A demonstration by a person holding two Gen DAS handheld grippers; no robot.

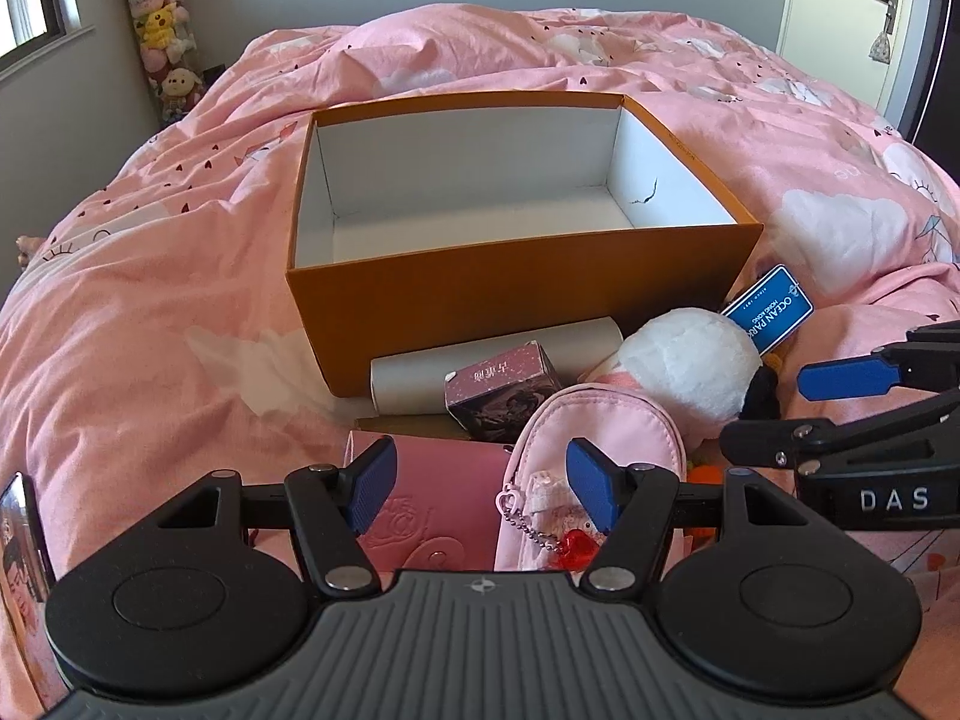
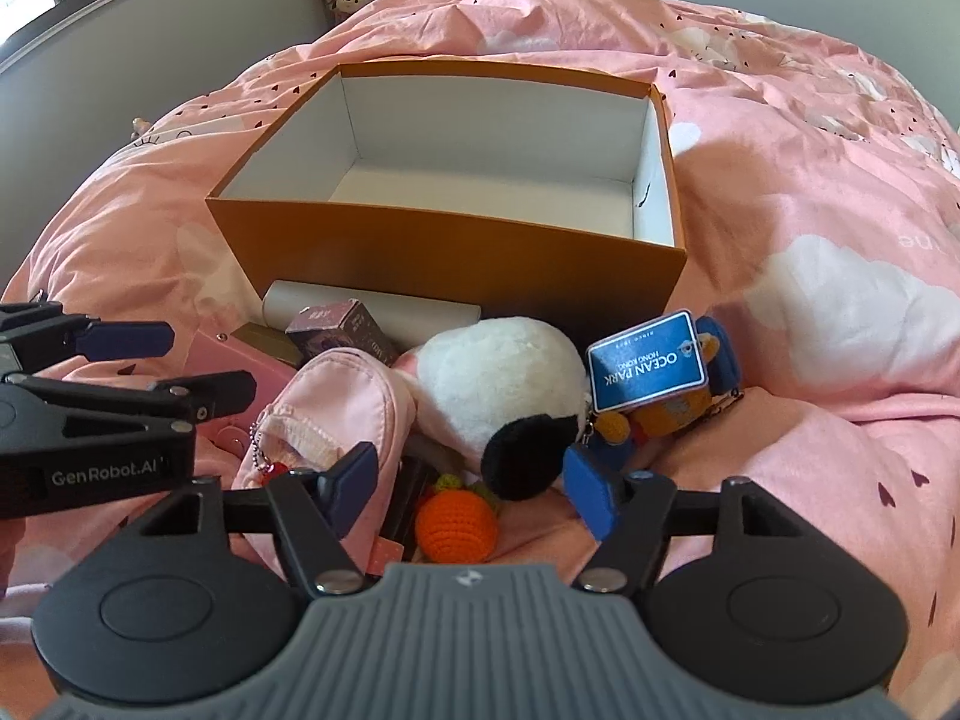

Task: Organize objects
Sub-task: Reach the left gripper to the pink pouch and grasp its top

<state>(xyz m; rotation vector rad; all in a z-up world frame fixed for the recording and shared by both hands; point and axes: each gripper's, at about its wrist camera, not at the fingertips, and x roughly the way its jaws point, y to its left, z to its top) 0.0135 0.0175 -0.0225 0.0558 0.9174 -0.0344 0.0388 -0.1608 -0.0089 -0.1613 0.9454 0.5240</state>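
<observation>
An open orange box (image 1: 510, 306) with a white, bare inside stands on the bed. In front of it lies a pile: a white tube (image 1: 420, 372), a small dark box (image 1: 504, 390), a pink wallet (image 1: 432, 492), a pink pouch (image 1: 594, 426) and a white plush (image 1: 684, 360) with a blue tag (image 1: 771, 309). My left gripper (image 1: 483, 489) hovers open over the wallet and pouch. My right gripper (image 2: 474, 486) stands open above an orange crochet ball (image 2: 456, 525), beside the plush's black ear (image 2: 528, 456). Neither holds anything.
A rumpled pink duvet (image 1: 150, 300) covers the bed. A small orange and blue toy (image 2: 672, 414) lies under the tag. A tall column of stuffed toys (image 1: 159, 30) stands in the far left corner, and a white door (image 1: 870, 30) is at the far right.
</observation>
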